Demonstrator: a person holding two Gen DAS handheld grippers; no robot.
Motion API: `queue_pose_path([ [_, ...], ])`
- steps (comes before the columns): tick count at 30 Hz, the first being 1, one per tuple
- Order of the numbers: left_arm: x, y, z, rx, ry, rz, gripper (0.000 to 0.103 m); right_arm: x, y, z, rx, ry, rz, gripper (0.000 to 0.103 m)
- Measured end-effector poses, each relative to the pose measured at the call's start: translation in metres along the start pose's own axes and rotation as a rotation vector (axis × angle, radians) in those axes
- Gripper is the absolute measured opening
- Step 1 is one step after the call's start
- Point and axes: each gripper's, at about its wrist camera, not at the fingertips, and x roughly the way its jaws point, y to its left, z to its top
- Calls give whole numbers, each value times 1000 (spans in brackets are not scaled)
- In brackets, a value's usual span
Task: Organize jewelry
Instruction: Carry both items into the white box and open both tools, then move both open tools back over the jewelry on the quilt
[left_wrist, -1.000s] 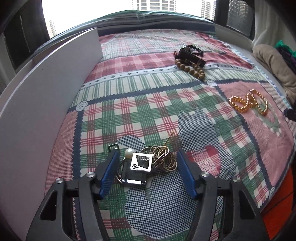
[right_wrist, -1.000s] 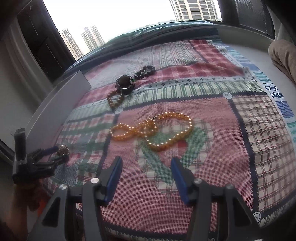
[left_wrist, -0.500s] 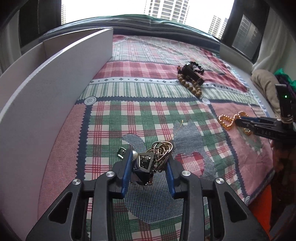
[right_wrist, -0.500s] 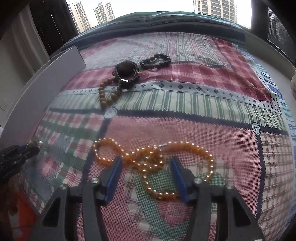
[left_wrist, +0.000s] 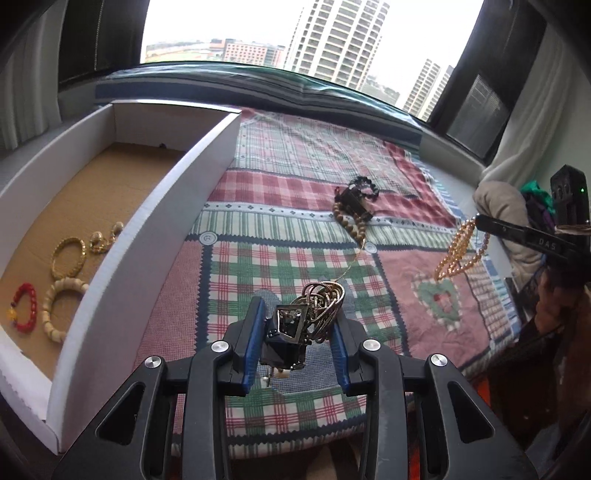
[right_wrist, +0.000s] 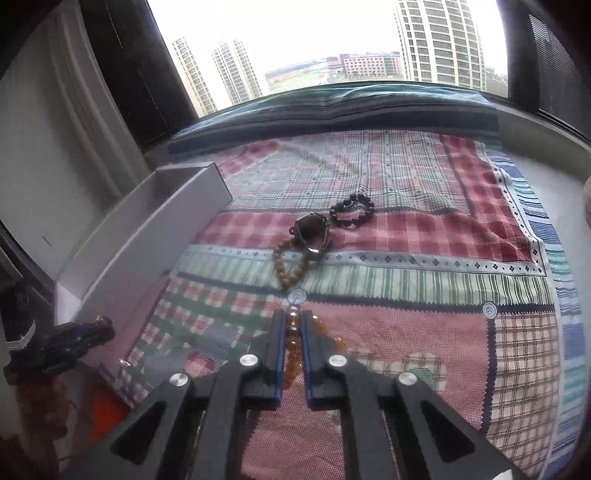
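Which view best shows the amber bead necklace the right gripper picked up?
Left wrist view: the amber bead necklace hangs in full from the right gripper, clear of the quilt. The right wrist view shows only beads between its closed fingers.

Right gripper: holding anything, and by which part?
Yes. The right gripper is shut on the amber bead necklace, pinching a few strands at the top; the rest hangs free above the quilt.
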Motion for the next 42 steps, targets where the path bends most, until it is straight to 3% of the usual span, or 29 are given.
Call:
queue_pose_path([
  [7, -78, 60, 33, -94, -78, 55, 33, -26, 86, 53, -136, -109, 173, 8],
  [11, -94, 107, 54, -151, -107, 172, 33, -11, 146, 82, -193, -119, 300, 8],
  [17, -66, 175, 69, -245, -54, 269, 33, 48, 243, 118, -278, -61, 419, 8],
  [24, -11, 206, 69, -273, 51, 281, 33, 146, 311, 139, -347, 49, 386, 8],
  [27, 10, 200, 62, -253, 112, 270, 39, 183, 321, 141, -371, 80, 338, 8],
  [29, 19, 192, 57, -232, 139, 287, 54, 199, 325, 143, -391, 73, 266, 10],
  [30, 20, 188, 56, -222, 140, 302, 57, 203, 326, 143, -405, 65, 229, 18],
  [31, 18, 184, 55, -213, 130, 310, 62, 206, 325, 145, -406, 58, 211, 37],
  [33, 12, 178, 56, -202, 101, 317, 66, 194, 315, 147, -374, 29, 219, 54],
  [38, -9, 149, 59, -175, 32, 302, 74, 156, 282, 140, -384, -28, 180, 56],
  [40, -14, 128, 57, -141, 13, 279, 76, 145, 264, 128, -405, -31, 145, 65],
  [42, -16, 102, 54, -95, 3, 249, 78, 133, 241, 111, -421, -28, 100, 67],
])
